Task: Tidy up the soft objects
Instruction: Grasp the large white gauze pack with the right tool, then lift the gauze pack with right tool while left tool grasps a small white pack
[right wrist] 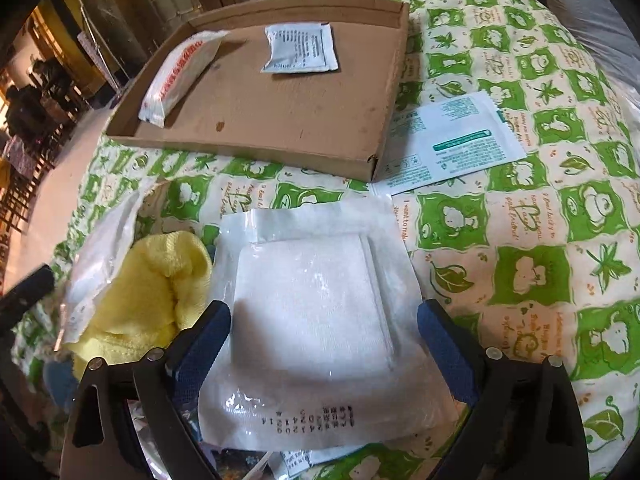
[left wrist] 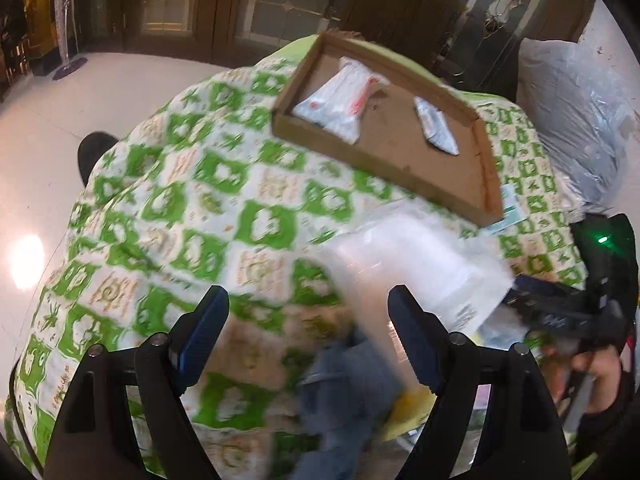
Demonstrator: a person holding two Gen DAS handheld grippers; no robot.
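Note:
A shallow cardboard tray (right wrist: 304, 136) lies on the green-patterned quilt (right wrist: 520, 208) and holds a white pack with red print (right wrist: 180, 76) and a small white sachet (right wrist: 300, 48). My right gripper (right wrist: 324, 320) is open, its fingers either side of a clear gauze pack (right wrist: 316, 312) lying on the pile. A yellow cloth (right wrist: 152, 296) and a crumpled clear bag (right wrist: 100, 256) lie left of it. My left gripper (left wrist: 308, 304) is open and empty above the quilt (left wrist: 168, 208), next to a blurred clear pack (left wrist: 420, 264). The tray (left wrist: 392, 160) is beyond it.
A flat white-and-green sachet (right wrist: 452, 140) lies on the quilt right of the tray. Blue denim fabric (left wrist: 344, 392) lies below the left gripper. A large plastic-wrapped bundle (left wrist: 576, 120) stands at the right. Pale floor (left wrist: 80, 112) surrounds the bed on the left.

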